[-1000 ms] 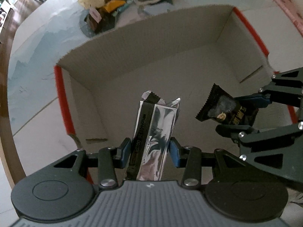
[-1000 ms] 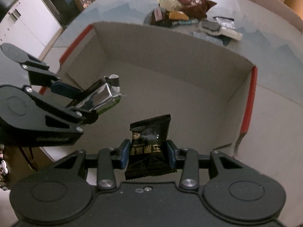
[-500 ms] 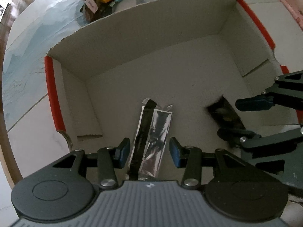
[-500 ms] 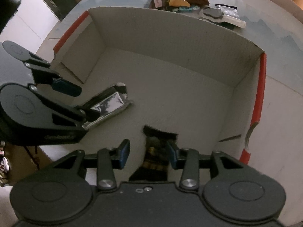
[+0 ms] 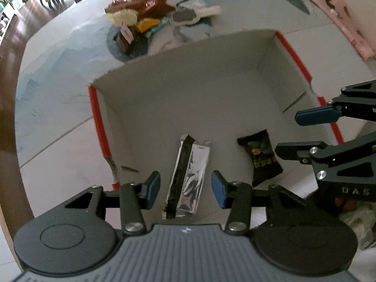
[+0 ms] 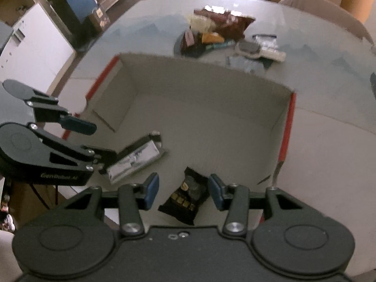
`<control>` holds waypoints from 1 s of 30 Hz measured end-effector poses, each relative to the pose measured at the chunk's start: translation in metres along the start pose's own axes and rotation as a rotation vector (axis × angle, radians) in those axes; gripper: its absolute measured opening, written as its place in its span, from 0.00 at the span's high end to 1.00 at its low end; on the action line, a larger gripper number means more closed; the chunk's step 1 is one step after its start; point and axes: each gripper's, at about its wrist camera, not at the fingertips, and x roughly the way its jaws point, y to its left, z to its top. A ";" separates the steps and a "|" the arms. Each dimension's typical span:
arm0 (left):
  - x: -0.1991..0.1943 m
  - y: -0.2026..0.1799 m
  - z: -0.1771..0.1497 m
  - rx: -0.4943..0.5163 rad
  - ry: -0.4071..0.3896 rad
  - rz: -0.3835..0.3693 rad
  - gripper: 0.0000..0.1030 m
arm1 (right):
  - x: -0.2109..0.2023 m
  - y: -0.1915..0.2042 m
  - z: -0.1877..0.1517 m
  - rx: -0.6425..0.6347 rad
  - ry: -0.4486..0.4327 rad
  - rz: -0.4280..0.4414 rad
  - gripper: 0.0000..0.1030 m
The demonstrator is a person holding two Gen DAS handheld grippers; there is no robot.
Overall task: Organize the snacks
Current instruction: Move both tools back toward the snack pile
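Snacks pile (image 5: 141, 21) on pale table (image 5: 58, 75) – both claws opening, empty, over box (image 5: 188, 98).

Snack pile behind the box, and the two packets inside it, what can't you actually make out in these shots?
- Snack pile, both views: far off and blurred; the single packets cannot be counted or read.
- Black packet, right wrist view: print too small to read.
- Silver packet, right wrist view: near end hidden behind the left claw.
- Box, left wrist view: near wall hidden by the claw body.
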 end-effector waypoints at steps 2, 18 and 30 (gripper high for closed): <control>-0.008 0.000 0.000 0.007 -0.022 0.010 0.55 | -0.008 0.001 0.002 0.002 -0.021 -0.001 0.55; -0.078 0.016 0.004 -0.003 -0.204 0.049 0.46 | -0.068 0.017 0.020 -0.014 -0.186 -0.019 0.39; -0.121 0.049 0.049 -0.048 -0.328 0.112 0.33 | -0.102 0.003 0.075 -0.043 -0.279 -0.037 0.18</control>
